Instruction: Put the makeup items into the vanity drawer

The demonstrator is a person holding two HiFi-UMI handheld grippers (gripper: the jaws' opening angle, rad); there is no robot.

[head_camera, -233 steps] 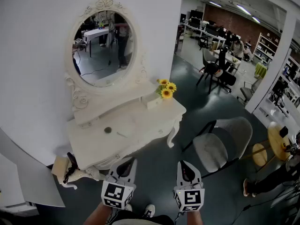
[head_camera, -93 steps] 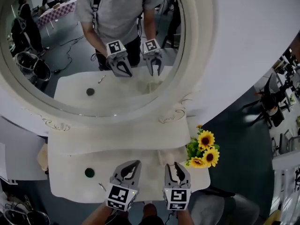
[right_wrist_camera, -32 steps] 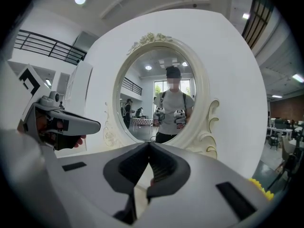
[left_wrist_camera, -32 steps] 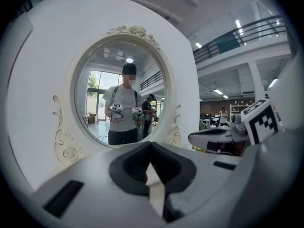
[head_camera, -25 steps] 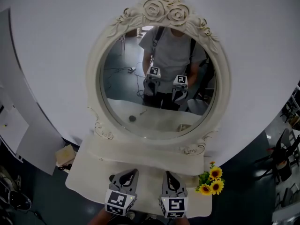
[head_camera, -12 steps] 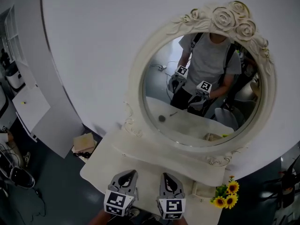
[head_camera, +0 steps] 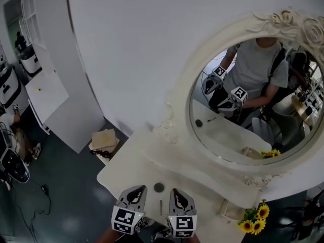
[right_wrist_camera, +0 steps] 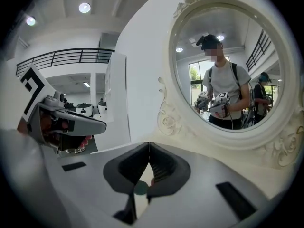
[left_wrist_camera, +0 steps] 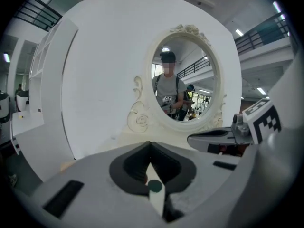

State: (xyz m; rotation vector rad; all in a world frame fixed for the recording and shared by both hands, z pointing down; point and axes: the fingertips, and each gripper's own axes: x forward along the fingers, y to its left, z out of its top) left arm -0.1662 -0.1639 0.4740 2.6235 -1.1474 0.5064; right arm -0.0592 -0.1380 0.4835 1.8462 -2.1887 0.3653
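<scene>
Now, makeup: small round dark compact [head_camera: 159, 187] and thin grey stick [head_camera: 161, 206] lie on cream vanity worktop [head_camera: 126, 161], between the grippers.
Left gripper [head_camera: 137, 189]: jaws together, empty.
Right gripper [head_camera: 177, 191]: jaws together, empty.
Behind: ornate white-framed oval mirror [head_camera: 178, 105].

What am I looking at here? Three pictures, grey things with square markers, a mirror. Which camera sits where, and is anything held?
No robot: a person holds a two-jaw tool in each hand. The head view comes from a camera on the person's head, looking down at the left tool and right tool over a white vanity with an oval mirror. The other two views come from cameras riding on each tool, looking along its jaws. The marker cubes are part of the tools. On the vanity lie a small dark disc and a thin stick; sunflowers stand at its right. Both tools are shut and hold nothing.
</scene>
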